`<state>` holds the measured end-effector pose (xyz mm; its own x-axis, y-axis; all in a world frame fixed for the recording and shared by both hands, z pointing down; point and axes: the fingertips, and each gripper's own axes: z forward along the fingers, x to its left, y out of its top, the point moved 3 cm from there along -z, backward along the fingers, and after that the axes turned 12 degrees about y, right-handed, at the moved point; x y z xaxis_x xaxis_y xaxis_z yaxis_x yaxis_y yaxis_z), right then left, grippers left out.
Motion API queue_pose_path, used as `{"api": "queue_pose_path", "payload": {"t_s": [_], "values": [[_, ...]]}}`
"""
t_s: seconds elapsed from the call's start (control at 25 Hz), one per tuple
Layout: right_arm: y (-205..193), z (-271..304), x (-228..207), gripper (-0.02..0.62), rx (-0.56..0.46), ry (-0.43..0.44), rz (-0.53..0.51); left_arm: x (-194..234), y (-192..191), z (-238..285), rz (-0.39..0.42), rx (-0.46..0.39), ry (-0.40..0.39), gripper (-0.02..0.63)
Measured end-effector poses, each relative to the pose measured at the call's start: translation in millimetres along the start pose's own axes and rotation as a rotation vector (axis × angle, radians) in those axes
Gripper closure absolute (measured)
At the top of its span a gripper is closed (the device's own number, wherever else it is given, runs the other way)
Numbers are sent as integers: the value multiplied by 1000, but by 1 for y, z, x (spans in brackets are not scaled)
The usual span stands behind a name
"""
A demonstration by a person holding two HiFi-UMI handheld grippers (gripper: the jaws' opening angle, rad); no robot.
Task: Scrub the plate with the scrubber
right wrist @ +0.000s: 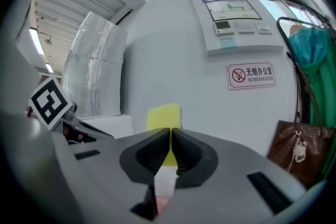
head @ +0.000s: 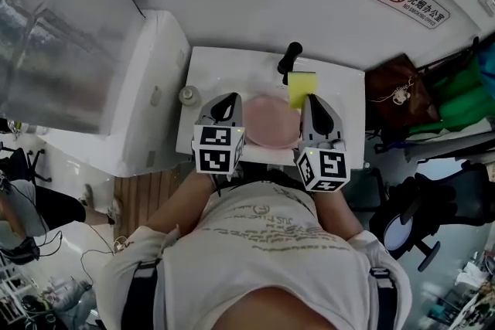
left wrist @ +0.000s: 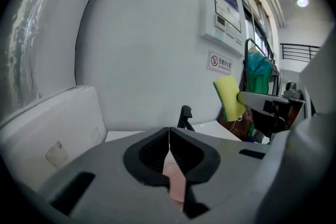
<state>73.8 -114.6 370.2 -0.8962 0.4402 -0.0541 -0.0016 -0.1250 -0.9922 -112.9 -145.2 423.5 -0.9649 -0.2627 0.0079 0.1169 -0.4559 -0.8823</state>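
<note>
One pink plate (head: 271, 127): head view | scrubber (right wrist: 164, 114) clamped: right gripper view

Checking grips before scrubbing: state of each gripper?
Left gripper: closed, jaws together, nothing gripped.
Right gripper: closed on the yellow scrubber sponge.

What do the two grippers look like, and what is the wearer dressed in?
The left gripper and right gripper are alike: grey bodies, black ribbed jaws, each with a cube of black-and-white square markers. The person wears a white printed T-shirt.
</note>
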Motion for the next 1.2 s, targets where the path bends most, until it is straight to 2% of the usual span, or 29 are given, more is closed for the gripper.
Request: {"api": "queue_pose_path", "payload": {"t_s": [0.2,0.4,0.68,1.08,1.12,1.16,1.2], "values": [[-19,-5,-22,561,39,9,20,-5,-25,19,-46,111,5,583],[-51,-11,-37,561,109,16,9,-15,-72,32,-197,304,-61,583],[-98,-18,-53,561,221,13,45,-7,-126,47,-276,481,-16,581],[-115,-17,-55,561,262,32,72,2,-177,74,-473,672,5,578],[-115,-17,-56,561,263,31,73,3,-183,77,-505,693,6,553],[-116,-17,-57,561,264,29,74,3,-190,81,-537,716,9,455],[-116,-17,-58,561,265,27,76,4,-197,84,-565,739,11,420]]}}
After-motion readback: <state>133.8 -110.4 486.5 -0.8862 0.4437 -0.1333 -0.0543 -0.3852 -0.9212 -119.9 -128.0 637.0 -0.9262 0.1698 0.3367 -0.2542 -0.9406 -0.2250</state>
